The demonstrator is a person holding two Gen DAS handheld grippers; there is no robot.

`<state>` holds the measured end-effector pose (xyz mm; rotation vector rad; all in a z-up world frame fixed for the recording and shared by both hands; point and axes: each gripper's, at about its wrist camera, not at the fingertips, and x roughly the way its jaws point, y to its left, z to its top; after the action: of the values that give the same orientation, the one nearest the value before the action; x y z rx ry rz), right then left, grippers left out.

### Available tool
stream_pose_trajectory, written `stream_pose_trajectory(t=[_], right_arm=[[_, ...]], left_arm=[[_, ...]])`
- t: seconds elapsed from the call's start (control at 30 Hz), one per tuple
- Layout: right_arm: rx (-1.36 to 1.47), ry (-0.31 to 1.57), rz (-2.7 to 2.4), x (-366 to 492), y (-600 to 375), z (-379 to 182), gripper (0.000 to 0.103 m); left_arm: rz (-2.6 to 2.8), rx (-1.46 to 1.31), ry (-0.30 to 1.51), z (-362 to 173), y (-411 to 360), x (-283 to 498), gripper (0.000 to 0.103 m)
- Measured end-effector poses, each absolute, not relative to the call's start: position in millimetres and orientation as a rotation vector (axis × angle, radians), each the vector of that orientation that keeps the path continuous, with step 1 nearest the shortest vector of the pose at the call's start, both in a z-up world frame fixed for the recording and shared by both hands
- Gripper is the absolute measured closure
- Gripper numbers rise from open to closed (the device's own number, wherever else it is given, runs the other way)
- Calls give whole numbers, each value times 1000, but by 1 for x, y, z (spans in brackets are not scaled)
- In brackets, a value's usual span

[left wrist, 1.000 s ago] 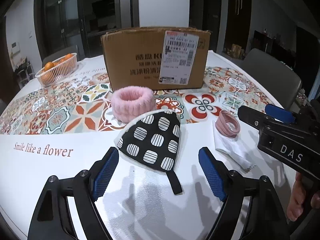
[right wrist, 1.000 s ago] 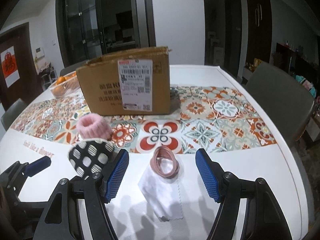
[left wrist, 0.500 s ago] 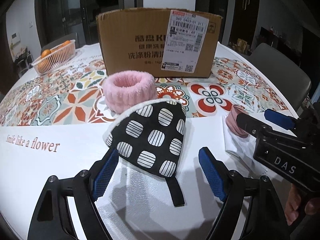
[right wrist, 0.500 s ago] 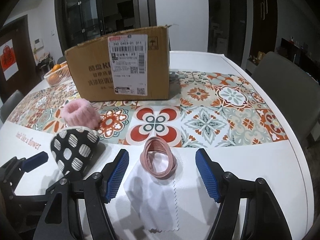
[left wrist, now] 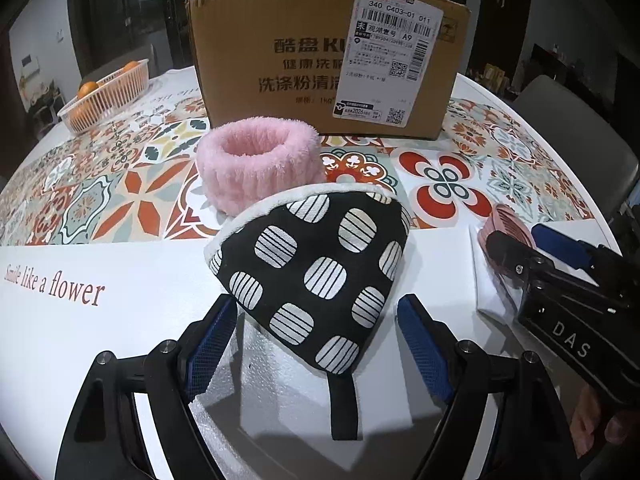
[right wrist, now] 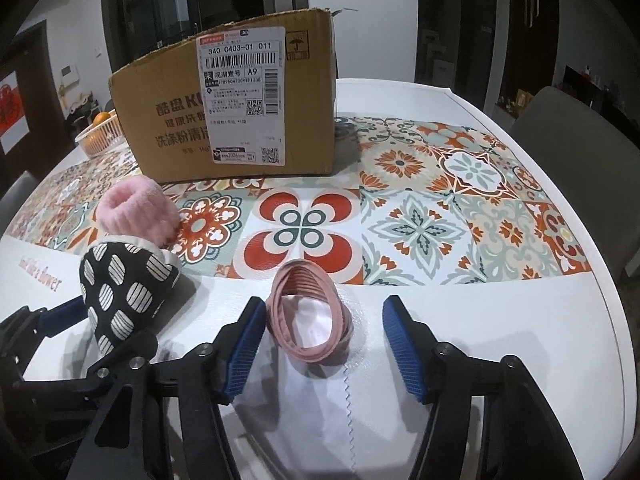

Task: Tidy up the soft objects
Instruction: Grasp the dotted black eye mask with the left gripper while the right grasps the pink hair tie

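On a patterned desk (left wrist: 120,312), a black spotted fabric pouch (left wrist: 320,272) is framed by the left gripper (left wrist: 316,344), its jaws released wide and touching nothing. Just behind lies a fluffy pink band (left wrist: 256,168). To the right, a pink hair-tie coil (right wrist: 308,312) on a white cloth (right wrist: 320,400) sits between the closing jaws of the right gripper (right wrist: 324,344), not yet pressed. The cloth could be pinched and dragged along with the coil.
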<state>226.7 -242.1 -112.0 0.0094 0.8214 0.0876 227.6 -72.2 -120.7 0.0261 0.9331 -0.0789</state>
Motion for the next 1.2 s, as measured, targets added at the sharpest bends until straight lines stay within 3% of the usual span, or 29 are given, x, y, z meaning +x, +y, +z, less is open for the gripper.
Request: stream_pose_trajectory(t=[0.07,0.43,0.7,1.2], right_arm=[[8,825,90,228,-241,-113,53],[18,815,98,222,-238,-112,87],[35,770,100,212,-238,-99,90],[62,720,108,190,-238,-71,90]], left_arm=[[-82,32,933,-121,-72,228,22],[-101,24,886,-117,-67,223,57],[-125,26,864,-107,-68,218,66],[-167,42,788,-74,-70,200,66]])
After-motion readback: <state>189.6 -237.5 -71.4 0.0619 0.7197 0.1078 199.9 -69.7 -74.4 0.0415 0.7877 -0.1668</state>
